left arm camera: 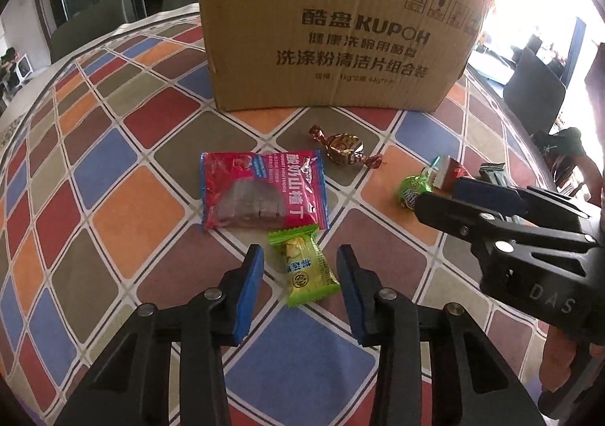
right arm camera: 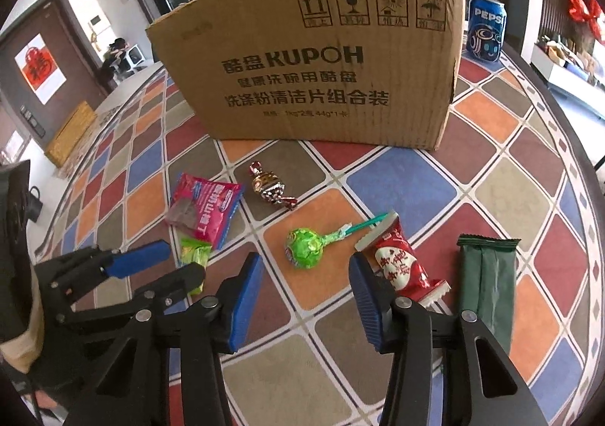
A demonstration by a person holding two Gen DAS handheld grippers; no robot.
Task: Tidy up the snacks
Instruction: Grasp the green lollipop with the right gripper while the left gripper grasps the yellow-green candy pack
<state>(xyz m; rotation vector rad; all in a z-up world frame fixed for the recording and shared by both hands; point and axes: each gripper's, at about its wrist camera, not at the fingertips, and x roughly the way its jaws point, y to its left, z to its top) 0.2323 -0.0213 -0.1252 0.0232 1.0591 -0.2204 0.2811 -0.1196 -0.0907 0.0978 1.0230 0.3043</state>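
Note:
Snacks lie on the chequered tablecloth before a cardboard box (left arm camera: pixel 332 25) (right arm camera: pixel 321 74). My left gripper (left arm camera: pixel 300 259) is open with its fingers either side of a green-yellow candy packet (left arm camera: pixel 308 269) (right arm camera: pixel 194 252). A pink-red snack bag (left arm camera: pixel 261 191) (right arm camera: pixel 206 210) lies just beyond, then a gold-brown wrapped candy (left arm camera: pixel 344 148) (right arm camera: pixel 270 185). My right gripper (right arm camera: pixel 306 267) is open and empty, just short of a green lollipop (right arm camera: pixel 306 246) (left arm camera: pixel 412 189). A red-white packet (right arm camera: pixel 402 265) (left arm camera: pixel 448 172) touches its right finger. A dark green bar (right arm camera: pixel 487 278) lies further right.
A Pepsi can (right arm camera: pixel 486 28) stands behind the box's right corner. The round table's edge (right arm camera: pixel 567 131) curves down the right. Dark chairs (left arm camera: pixel 533 85) stand beyond the table. The right gripper's body (left arm camera: pixel 529 237) is at the right in the left wrist view.

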